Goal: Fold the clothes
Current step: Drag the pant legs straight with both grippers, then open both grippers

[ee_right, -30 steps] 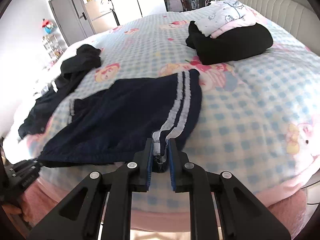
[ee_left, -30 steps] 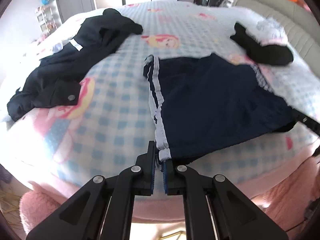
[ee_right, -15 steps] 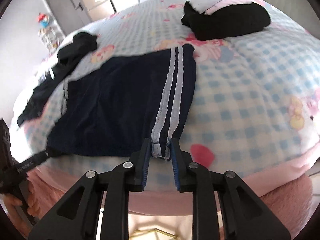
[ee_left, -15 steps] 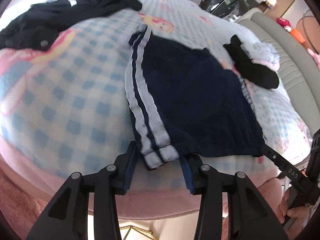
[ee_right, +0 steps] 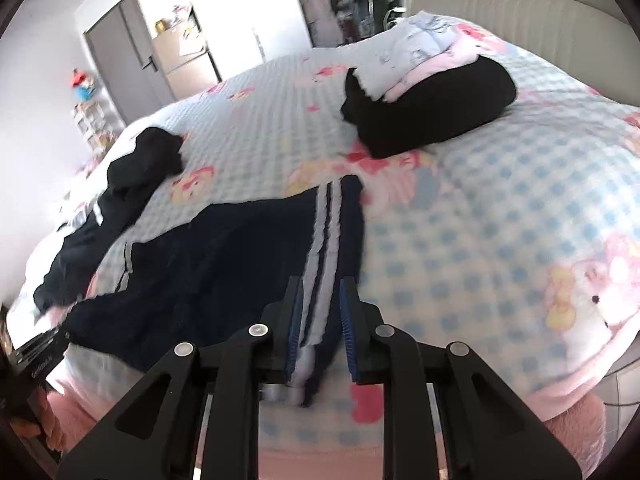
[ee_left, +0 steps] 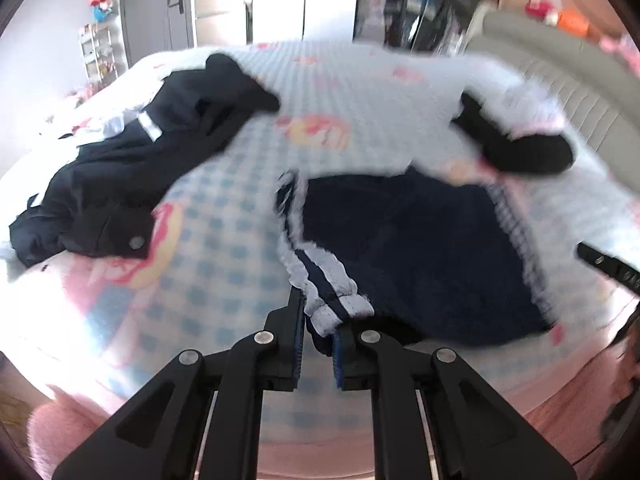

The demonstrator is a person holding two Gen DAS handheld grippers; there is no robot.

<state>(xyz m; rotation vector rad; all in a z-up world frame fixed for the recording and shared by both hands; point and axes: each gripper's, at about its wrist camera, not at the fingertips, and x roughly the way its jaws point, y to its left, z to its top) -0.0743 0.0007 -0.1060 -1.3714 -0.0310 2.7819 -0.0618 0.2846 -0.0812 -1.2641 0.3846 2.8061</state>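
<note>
The left tool (ee_left: 316,346) and right tool (ee_right: 320,328) each straddled a striped hem of the navy shorts (ee_left: 416,248), jaws apart; closing unevenly risked dropping one corner.

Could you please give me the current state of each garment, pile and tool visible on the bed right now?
Navy shorts: spread flat, unfolded, near the bed's edge.
Left tool: fingers apart, striped hem between them.
Right tool: fingers apart, striped edge between them.
Black jacket: crumpled, unfolded.
Black garment: folded.
Pale clothes: folded, stacked on the black garment.
Checked blanket: covering the bed.
</note>
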